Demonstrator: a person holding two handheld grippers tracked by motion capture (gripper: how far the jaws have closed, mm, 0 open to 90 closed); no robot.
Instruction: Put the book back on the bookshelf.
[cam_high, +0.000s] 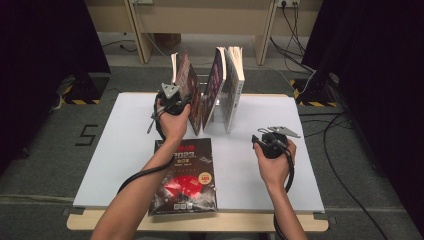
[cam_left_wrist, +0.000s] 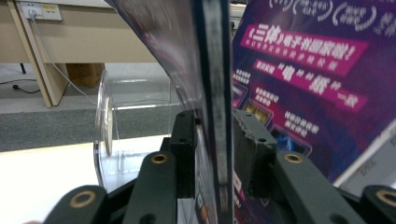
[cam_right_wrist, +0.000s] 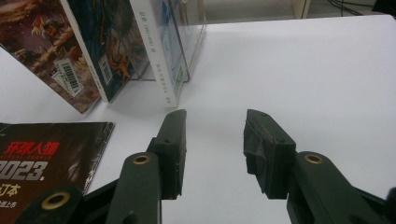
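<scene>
Glossy purple upright magazine (cam_left_wrist: 212, 93) stood loosely between my left tongs' (cam_left_wrist: 212, 154) parted jaws; right tongs (cam_right_wrist: 212, 154) apart, empty.

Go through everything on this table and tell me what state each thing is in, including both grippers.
left gripper: jaws around the leftmost magazine's edge, a small gap showing on one side
leftmost magazine: standing, leaning
middle magazine: standing, tilted
white book: upright in the clear stand
clear stand: upright on the table
black magazine: lying flat, cover up
right gripper: jaws open, empty
</scene>
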